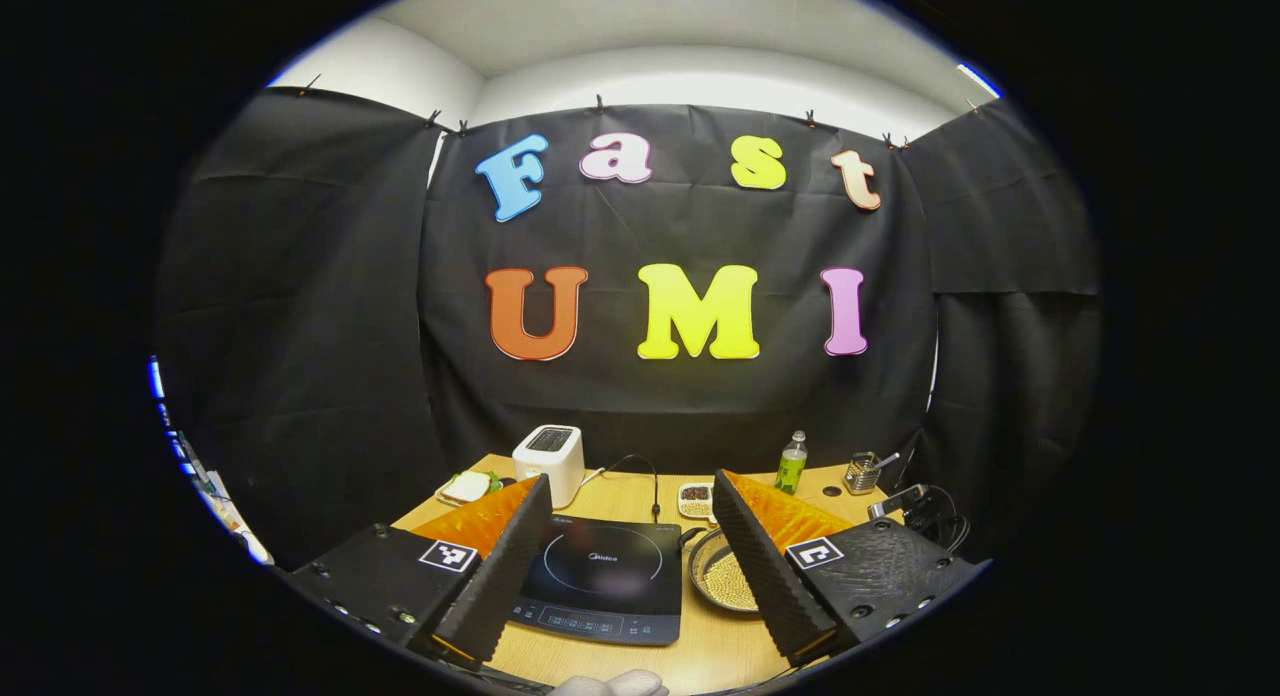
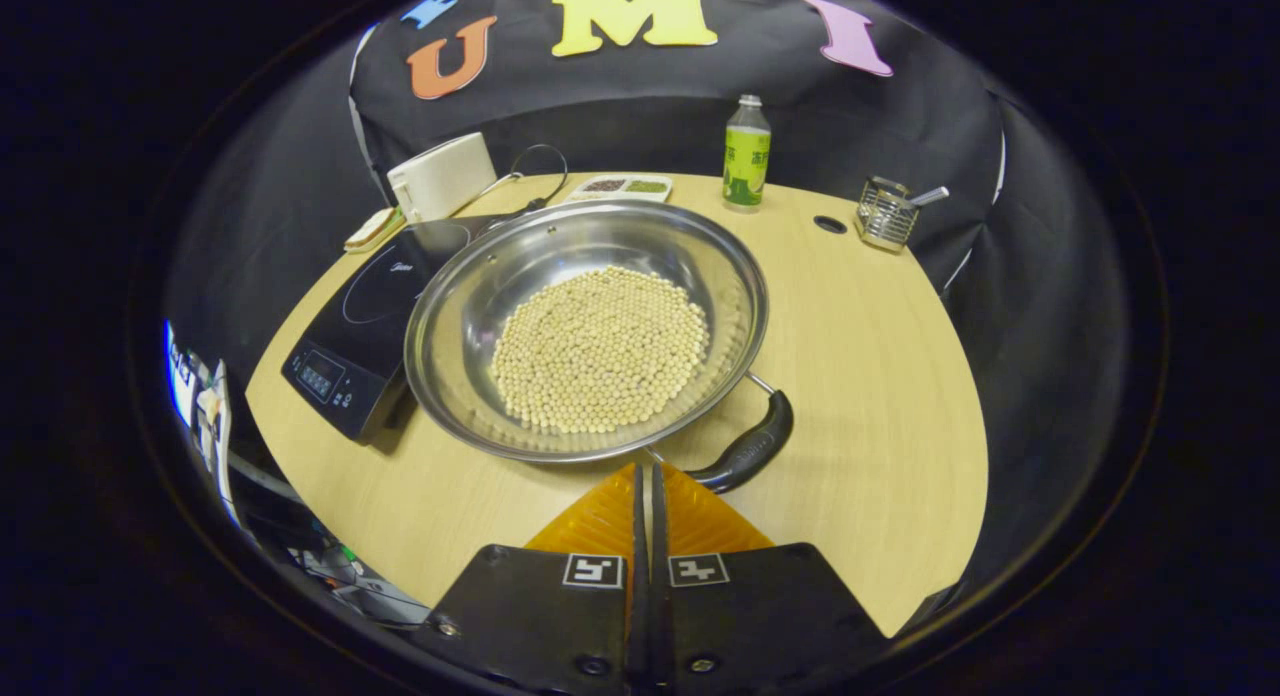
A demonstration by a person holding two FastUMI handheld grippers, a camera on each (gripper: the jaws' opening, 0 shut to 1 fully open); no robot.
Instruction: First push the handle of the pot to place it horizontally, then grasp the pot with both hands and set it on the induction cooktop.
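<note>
A steel pot (image 2: 590,326) holding pale beans stands on the wooden table (image 2: 880,376), just right of the black induction cooktop (image 2: 370,316). Its black handle (image 2: 745,446) curves along the near right of the rim. My right gripper (image 2: 645,471) is shut with nothing between its fingers, and its tips sit at the pot's near rim, just left of the handle's near end. My left gripper (image 1: 630,481) hangs open above the table's near edge. Between its fingers I see the cooktop (image 1: 600,576), and the pot (image 1: 725,576) is half hidden behind the right finger.
At the back of the table stand a white toaster (image 2: 440,176), a plate with a sandwich (image 2: 372,231), a small divided dish (image 2: 620,187), a green bottle (image 2: 746,156) and a wire utensil holder (image 2: 885,211). A hand (image 1: 610,684) shows at the bottom edge.
</note>
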